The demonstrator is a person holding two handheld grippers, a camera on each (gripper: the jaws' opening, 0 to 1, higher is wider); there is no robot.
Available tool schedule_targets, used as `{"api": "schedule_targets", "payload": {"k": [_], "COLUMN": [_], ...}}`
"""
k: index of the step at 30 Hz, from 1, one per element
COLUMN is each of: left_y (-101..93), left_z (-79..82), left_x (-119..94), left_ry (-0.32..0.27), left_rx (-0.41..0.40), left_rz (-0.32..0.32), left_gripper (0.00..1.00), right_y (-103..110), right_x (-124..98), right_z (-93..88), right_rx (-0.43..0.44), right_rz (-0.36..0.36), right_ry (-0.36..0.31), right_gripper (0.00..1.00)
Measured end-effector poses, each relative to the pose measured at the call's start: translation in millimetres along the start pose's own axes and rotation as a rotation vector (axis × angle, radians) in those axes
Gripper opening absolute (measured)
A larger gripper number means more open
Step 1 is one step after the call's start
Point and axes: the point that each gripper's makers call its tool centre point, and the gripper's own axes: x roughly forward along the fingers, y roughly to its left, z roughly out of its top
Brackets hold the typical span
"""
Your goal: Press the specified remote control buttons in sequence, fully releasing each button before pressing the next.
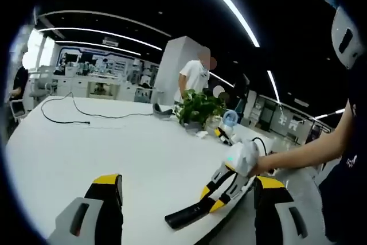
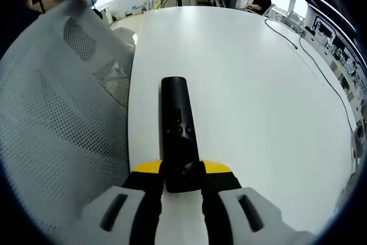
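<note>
A black remote control (image 2: 176, 130) with small buttons on its top lies lengthwise over the white table (image 2: 252, 84), close to the table's edge. My right gripper (image 2: 182, 171) is shut on the remote's near end, one yellow-tipped finger on each side. In the left gripper view a hand holds that right gripper (image 1: 211, 194) low over the table (image 1: 86, 153), and the remote (image 1: 186, 216) sticks out of it toward the lower left. My left gripper (image 1: 187, 183) stands open, jaws wide apart with nothing between them, just short of the remote.
A grey mesh chair back (image 2: 57, 119) stands against the table's edge beside the remote. A potted plant (image 1: 199, 107), small items near it and a black cable (image 1: 74, 120) lie farther back. A person in a white shirt (image 1: 192, 78) stands behind the table.
</note>
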Motion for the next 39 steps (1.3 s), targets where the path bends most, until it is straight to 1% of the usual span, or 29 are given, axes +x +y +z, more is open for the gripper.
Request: {"api": "schedule_targets", "payload": {"k": [3, 5, 7, 8, 9, 11, 14, 17, 18, 19, 20, 23, 27, 29, 34, 36, 38, 39], "left_y": [7.4, 9.4, 8.1, 10.0, 10.4, 9.7, 10.6, 10.7, 10.5, 11.0, 11.9, 16.0, 19.7, 21.8, 25.9, 25.8, 22.2, 21.6], "left_z": [0.5, 4.4, 5.9, 10.4, 12.8, 14.5, 14.1, 14.4, 14.6, 13.6, 12.4, 8.9, 9.0, 5.8, -1.7, -5.3, -5.0, -7.7], "left_x": [-5.8, -7.8, -7.9, -8.3, -8.5, -8.8, -9.0, -9.0, -8.8, -8.7, -8.1, -8.2, -9.5, -8.8, -8.4, -8.1, -5.3, -4.5], "left_ry": [-0.043, -0.093, -0.102, -0.12, -0.128, -0.136, -0.13, -0.125, -0.127, -0.12, -0.113, -0.093, -0.094, -0.079, -0.051, -0.041, -0.029, -0.017], "left_rx": [0.036, 0.042, 0.086, 0.136, 0.157, 0.167, 0.219, 0.244, 0.252, 0.259, 0.263, 0.253, 0.248, 0.243, 0.229, 0.229, 0.236, 0.225], "left_rz": [0.063, 0.096, 0.105, 0.125, 0.133, 0.137, 0.155, 0.158, 0.158, 0.16, 0.164, 0.17, 0.185, 0.186, 0.182, 0.173, 0.175, 0.167], "left_gripper": [1.0, 1.0, 1.0, 1.0, 1.0, 1.0, 1.0, 1.0, 1.0, 1.0, 1.0, 1.0, 1.0, 1.0, 0.98, 0.98, 0.98, 0.97], "right_y": [0.1, -0.3, -0.4, -0.4, -0.4, -0.5, -0.1, 0.7, 1.2, 0.4, 2.1, 0.0, -2.5, -5.8, -27.1, -37.2, -47.2, -53.8], "right_x": [0.0, 0.2, 0.4, 0.4, 0.4, 0.3, 0.6, 0.6, 0.8, 0.5, 2.4, 2.9, 3.3, 2.9, 3.7, 4.4, 4.9, 5.5], "right_z": [0.1, -0.1, -0.3, -0.1, 0.1, 0.4, 0.5, 0.8, 1.0, -1.4, 1.2, 1.2, 2.2, 3.0, 6.1, 8.3, 10.1, 11.3], "right_rx": [0.001, 0.003, 0.005, 0.008, 0.017, 0.023, 0.017, 0.004, -0.015, -0.054, -0.064, -0.05, -0.05, -0.052, -0.069, -0.081, -0.094, -0.104], "right_rz": [-0.001, -0.001, -0.002, -0.003, -0.003, -0.004, -0.009, -0.014, -0.018, -0.027, -0.024, -0.021, -0.009, 0.014, 0.031, 0.039, 0.044, 0.044], "right_ry": [-0.001, -0.002, -0.003, -0.004, -0.005, -0.006, -0.005, -0.001, 0.002, 0.019, 0.007, 0.008, 0.005, 0.001, 0.011, 0.014, 0.022, 0.026], "right_gripper": [0.24, 0.24, 0.24, 0.24, 0.24, 0.24, 0.24, 0.24, 0.24, 0.24, 0.24, 0.24, 0.23, 0.23, 0.23, 0.23, 0.23, 0.23]}}
